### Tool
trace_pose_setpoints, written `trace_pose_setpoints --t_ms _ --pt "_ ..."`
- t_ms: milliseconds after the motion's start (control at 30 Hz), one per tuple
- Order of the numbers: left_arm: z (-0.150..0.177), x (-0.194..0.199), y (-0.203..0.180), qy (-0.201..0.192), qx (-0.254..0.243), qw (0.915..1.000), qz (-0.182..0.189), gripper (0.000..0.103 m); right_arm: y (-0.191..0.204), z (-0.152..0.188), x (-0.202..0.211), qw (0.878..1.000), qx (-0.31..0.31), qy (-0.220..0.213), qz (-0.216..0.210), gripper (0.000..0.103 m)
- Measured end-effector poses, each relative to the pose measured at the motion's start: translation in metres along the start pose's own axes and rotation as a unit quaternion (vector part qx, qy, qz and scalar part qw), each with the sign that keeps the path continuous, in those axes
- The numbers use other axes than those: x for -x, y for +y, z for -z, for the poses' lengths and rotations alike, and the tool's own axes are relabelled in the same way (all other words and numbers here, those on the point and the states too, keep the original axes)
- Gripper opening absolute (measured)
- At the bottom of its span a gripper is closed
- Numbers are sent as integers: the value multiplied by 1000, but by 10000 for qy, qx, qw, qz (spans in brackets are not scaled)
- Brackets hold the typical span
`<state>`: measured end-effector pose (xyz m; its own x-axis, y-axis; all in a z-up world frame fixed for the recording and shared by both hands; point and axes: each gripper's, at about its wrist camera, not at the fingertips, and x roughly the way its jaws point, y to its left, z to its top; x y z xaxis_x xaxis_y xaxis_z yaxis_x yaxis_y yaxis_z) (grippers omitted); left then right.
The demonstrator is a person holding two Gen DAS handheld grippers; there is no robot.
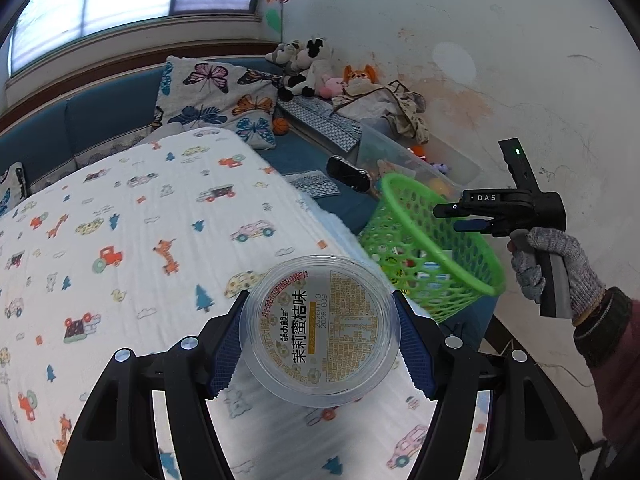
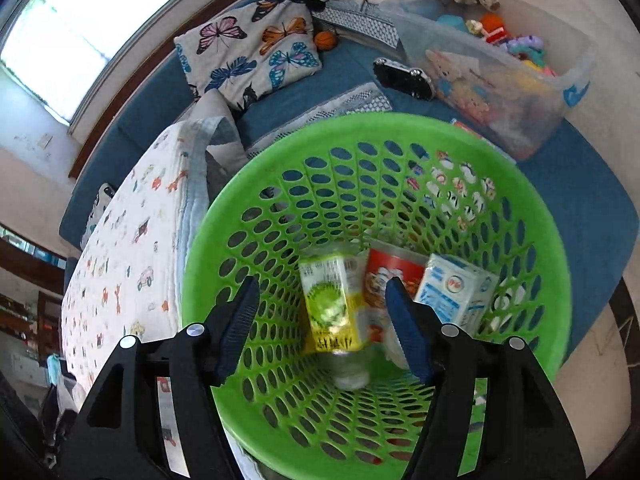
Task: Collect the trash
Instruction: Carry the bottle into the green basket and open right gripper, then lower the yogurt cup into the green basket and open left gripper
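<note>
A: Two grippers out. Left gripper [image 1: 320, 344] clamps a clear jelly cup [image 1: 320, 330] by its sides, label up, above the printed blanket [image 1: 120, 240].

B: Right gripper [image 2: 320, 324]?

A: Jaws apart, empty, pointing into the green basket [image 2: 552, 280], probably after dropping cartons [image 2: 332, 304]. Gloved hand [image 1: 556, 268] upright beyond the basket.

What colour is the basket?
Bright green basket with oval holes; clearest in the right wrist view.

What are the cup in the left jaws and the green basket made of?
Cup: looks like clear thin plastic, glossy, with a printed film lid; the blanket shows through its rim. Green basket: looks like molded plastic, slight sheen, with uniform oval holes through the wall.
</note>
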<state>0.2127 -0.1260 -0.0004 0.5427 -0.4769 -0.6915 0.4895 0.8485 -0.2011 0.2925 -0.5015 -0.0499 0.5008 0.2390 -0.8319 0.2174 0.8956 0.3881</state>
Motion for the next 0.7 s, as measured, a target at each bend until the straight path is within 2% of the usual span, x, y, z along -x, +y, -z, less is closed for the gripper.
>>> trace_pose_setpoints --t_ms 133,300,700 --pt "-9 -5 -14 -28 -128 9999 110 66 2 6 16 9997 176 -138 63 66" --pt "-23 -14 -34 -44 -283 9993 239 66 2 22 40 9984 411 -356 166 72" --pt "-65 -52 -88 1 -567 9971 516 66 -2 58 73 9935 859 -641 382 78"
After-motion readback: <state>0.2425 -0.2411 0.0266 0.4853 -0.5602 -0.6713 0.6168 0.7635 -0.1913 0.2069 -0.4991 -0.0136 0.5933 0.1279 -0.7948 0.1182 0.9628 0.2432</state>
